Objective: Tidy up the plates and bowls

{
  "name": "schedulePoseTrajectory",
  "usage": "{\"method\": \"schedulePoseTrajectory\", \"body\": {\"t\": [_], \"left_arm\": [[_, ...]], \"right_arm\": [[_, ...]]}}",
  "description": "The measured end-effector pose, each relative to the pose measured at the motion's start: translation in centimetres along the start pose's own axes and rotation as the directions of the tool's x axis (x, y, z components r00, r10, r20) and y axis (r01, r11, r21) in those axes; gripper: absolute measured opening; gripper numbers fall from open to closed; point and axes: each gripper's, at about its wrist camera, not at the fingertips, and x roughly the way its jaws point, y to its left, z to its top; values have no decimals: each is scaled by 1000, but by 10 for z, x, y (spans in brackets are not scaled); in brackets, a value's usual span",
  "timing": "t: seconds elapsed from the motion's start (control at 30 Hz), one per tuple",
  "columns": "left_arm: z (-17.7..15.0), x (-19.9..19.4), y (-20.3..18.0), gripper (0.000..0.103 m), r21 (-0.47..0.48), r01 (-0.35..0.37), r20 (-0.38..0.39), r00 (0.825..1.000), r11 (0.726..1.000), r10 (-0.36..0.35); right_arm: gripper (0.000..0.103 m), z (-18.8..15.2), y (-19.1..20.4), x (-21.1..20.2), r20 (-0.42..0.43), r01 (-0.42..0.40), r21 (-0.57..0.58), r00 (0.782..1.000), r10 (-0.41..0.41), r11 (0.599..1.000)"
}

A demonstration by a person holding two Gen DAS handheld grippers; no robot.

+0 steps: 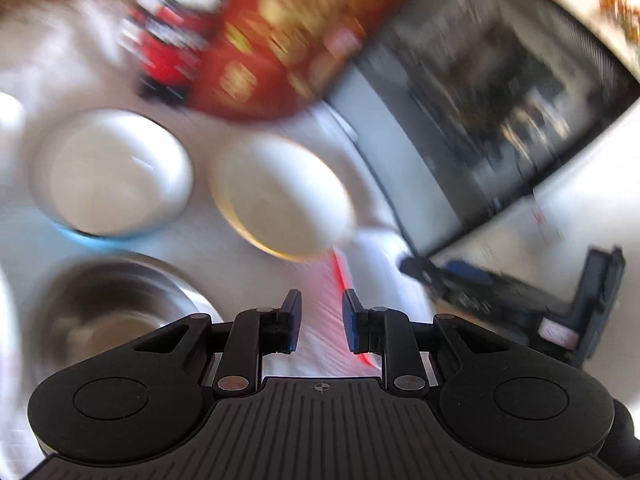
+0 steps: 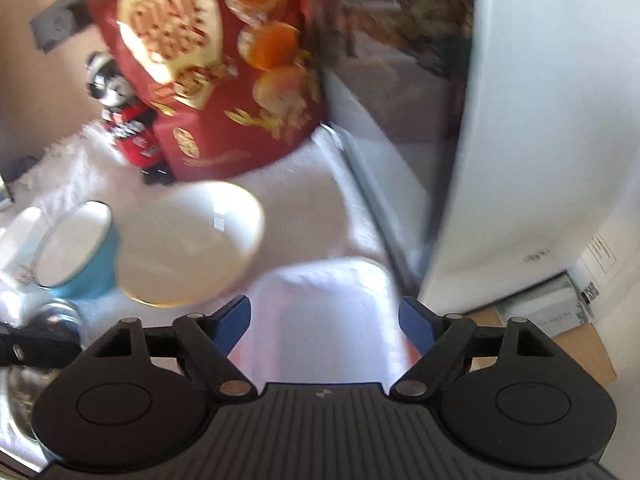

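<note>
Both views are motion-blurred. A white bowl with a gold rim (image 1: pixel 280 196) (image 2: pixel 192 244) sits mid-table. A white bowl with a blue outside (image 1: pixel 116 172) (image 2: pixel 76 252) stands to its left. A steel bowl (image 1: pixel 112 304) lies near my left gripper. A white square plate with a red edge (image 2: pixel 324 320) (image 1: pixel 348 280) lies right under both grippers. My left gripper (image 1: pixel 321 320) is partly open and holds nothing. My right gripper (image 2: pixel 325 320) is wide open above the plate and shows at the right of the left wrist view (image 1: pixel 560 308).
A red snack box (image 2: pixel 216 64) (image 1: pixel 288 28) and a red and black figurine (image 2: pixel 128 120) stand at the back. A microwave with a dark door (image 1: pixel 480 112) and a white side (image 2: pixel 540 120) stands on the right. A white cloth (image 2: pixel 304 184) covers the table.
</note>
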Motion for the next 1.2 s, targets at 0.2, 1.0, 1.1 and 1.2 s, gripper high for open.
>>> {"method": "schedulePoseTrajectory", "body": {"t": [0.2, 1.0, 1.1, 1.2], "left_arm": [[-2, -58, 56, 24, -68, -228, 168, 957, 971, 237], [-32, -27, 144, 25, -187, -302, -6, 952, 935, 306], [-31, -19, 139, 25, -167, -325, -24, 945, 931, 326], [-30, -14, 136, 25, -188, -296, -58, 955, 937, 290]], "right_arm": [[88, -1, 62, -5, -34, -146, -69, 989, 144, 987], [86, -48, 176, 45, -277, -300, -106, 924, 262, 948], [67, -53, 178, 51, -328, -341, -92, 898, 294, 936], [65, -55, 174, 48, -343, -364, -72, 883, 320, 929]]}}
